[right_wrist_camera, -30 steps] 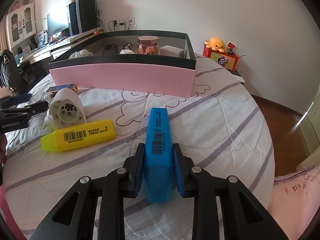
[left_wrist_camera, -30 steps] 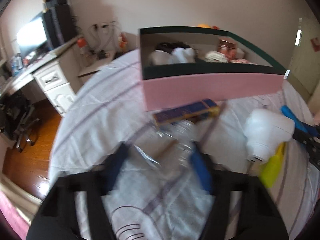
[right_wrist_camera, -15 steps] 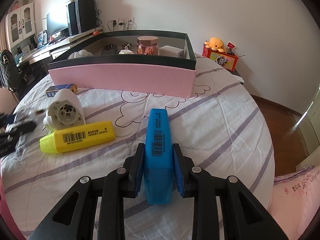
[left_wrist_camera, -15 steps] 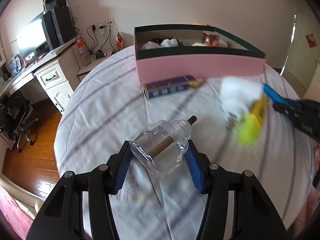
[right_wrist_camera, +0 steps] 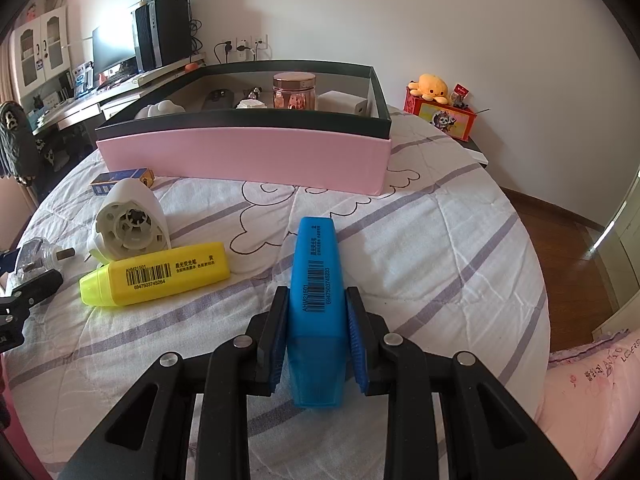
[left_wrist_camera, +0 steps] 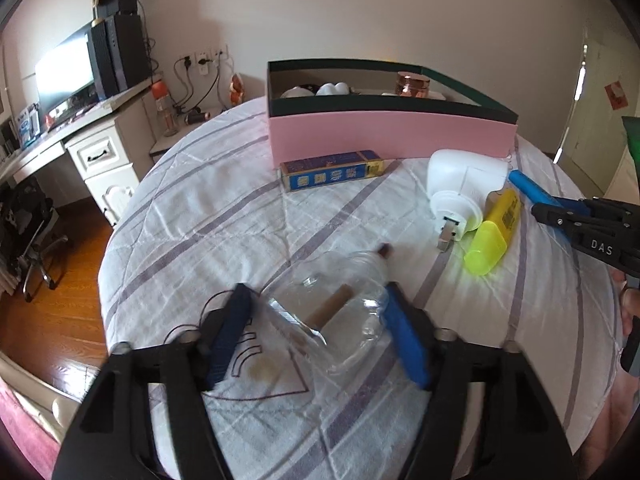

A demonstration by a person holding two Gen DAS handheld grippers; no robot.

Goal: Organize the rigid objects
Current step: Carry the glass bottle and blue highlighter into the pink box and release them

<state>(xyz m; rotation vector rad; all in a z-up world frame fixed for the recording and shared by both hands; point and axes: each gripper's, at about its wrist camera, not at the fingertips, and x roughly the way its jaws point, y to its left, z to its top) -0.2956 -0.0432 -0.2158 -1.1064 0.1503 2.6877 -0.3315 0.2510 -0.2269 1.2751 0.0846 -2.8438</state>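
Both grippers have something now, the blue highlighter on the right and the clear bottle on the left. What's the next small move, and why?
Probably lift the right gripper and carry the blue highlighter toward the pink box. Its pads already clamp the highlighter, the box is open-topped straight ahead, and the left gripper with the clear bottle is off to the side.

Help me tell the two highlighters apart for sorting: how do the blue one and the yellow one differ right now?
The blue highlighter is clamped between the right gripper pads, pointing toward the pink box; the yellow highlighter lies free on the bedspread, crosswise, beside the white plug-in device. Both share the same chunky shape and barcode labels.
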